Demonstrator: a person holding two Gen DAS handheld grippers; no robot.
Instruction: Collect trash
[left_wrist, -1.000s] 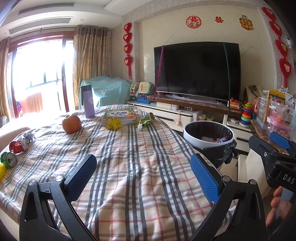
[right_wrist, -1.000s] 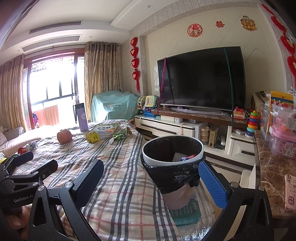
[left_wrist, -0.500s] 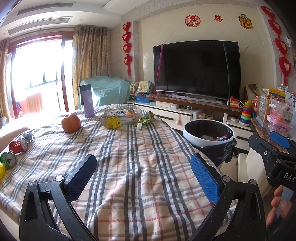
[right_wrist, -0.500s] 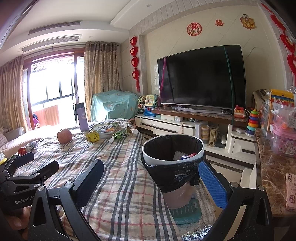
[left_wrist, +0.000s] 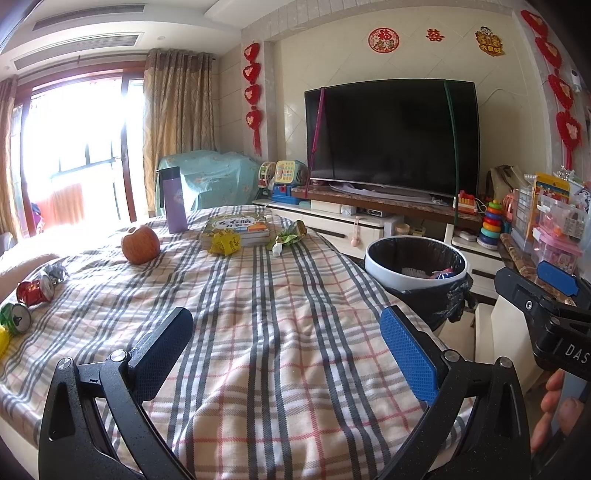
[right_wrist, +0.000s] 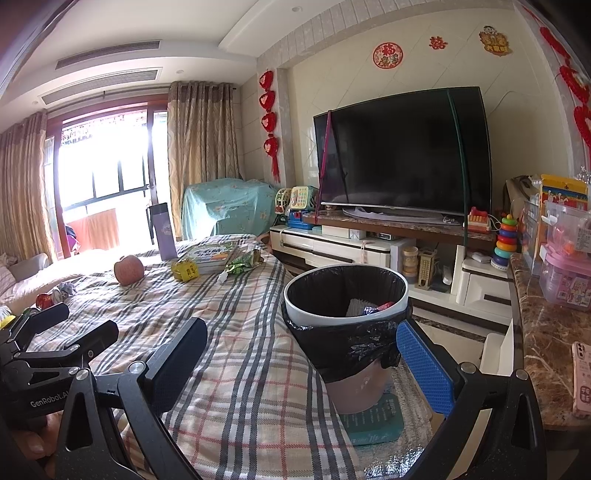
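- Trash is lying scattered on the plaid blanket (left_wrist: 280, 332) that is covering the bed: a green wrapper (left_wrist: 291, 235) and a yellow wrapper (left_wrist: 224, 243) are sitting near the far edge, just beside a stack of books (left_wrist: 236, 227).
- Along the bed's left edge we are seeing a crushed red can (left_wrist: 32, 291), a green can (left_wrist: 14, 318) and a crumpled bit of foil (left_wrist: 55, 272) close together.
- We are holding the left gripper (left_wrist: 291, 350) low over the bed's near edge, its jaws spread wide with nothing between them.
- We are holding the right gripper (right_wrist: 295, 362) over the bed's right edge, its jaws likewise released and empty; through them we are looking at the trash bin (right_wrist: 347, 295).
- That bin, white-rimmed and lined with a black bag, is standing on the floor just beside the bed's right edge, with some scraps already lying inside.
- An apple (left_wrist: 140, 244) is resting on the blanket toward the far left, and a purple bottle (left_wrist: 173, 199) is standing upright behind it at the far edge.
- A dark television (left_wrist: 391, 136) is sitting on a low cabinet beyond the bed.
- A pink phone (right_wrist: 581, 376) is lying on the marble counter (right_wrist: 543, 332) at the right.
- Our fingers (left_wrist: 557, 398) are showing at the lower right of the left wrist view, wrapped around the other gripper's handle.
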